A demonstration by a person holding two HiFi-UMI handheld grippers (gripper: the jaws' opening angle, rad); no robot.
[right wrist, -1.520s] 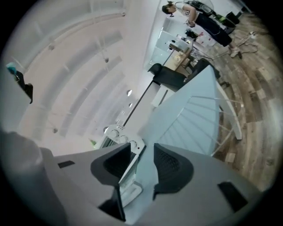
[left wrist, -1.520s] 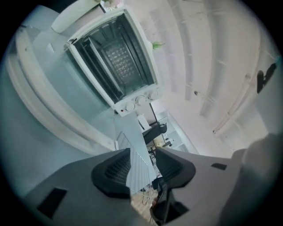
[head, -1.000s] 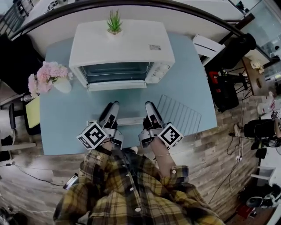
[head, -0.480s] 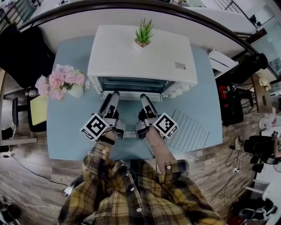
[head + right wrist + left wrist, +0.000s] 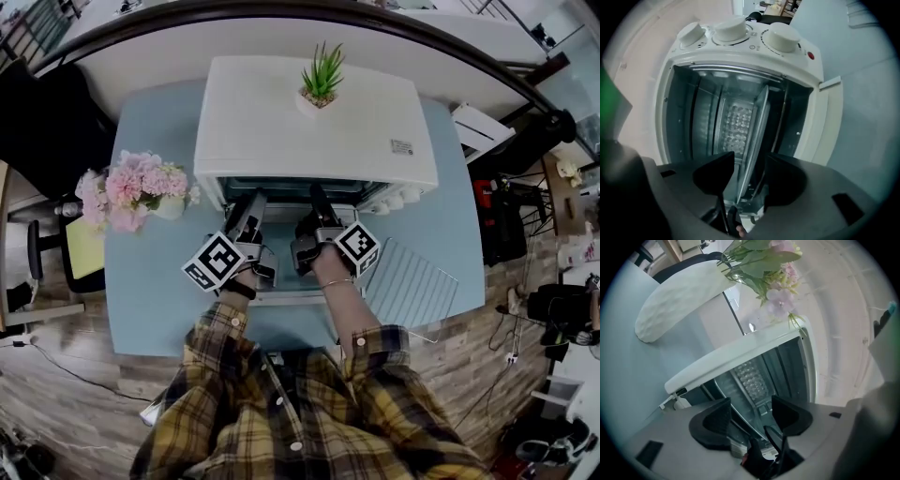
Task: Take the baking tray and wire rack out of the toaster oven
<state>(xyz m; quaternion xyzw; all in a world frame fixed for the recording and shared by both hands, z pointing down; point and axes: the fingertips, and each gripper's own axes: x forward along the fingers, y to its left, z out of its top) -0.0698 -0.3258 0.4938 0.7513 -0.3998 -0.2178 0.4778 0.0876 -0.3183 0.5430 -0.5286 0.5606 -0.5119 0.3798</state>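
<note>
Both my claws sit at the mouth of the white toaster oven (image 5: 309, 112), which stands at the far side of the pale blue surface (image 5: 150, 281). The white oven door (image 5: 829, 117) hangs open.

My left claw (image 5: 251, 199) points level into the left half of the opening. Its jaws have just been closing a little but are wide apart. In the left gripper view a bright metal edge crosses the gap between them, and neither pad presses on it, so this claw has hold of nothing.

My right claw (image 5: 317, 202) points into the right half of the opening, just below the three white knobs (image 5: 736, 30). Its jaws also stand wide. The thin metal baking tray (image 5: 757, 136) is inside the oven on its rails. I see it edge-on, running straight through the gap between my right jaws. The pads are clear of it on both sides, so it is not gripped.

The silver wire rack (image 5: 412, 286) is already out. It lies flat on the surface to the right of the oven, near the front edge.

A small green plant in a white pot (image 5: 322, 75) stands on the oven's top. Pink flowers in a white vase (image 5: 131, 187) stand just left of the oven.
</note>
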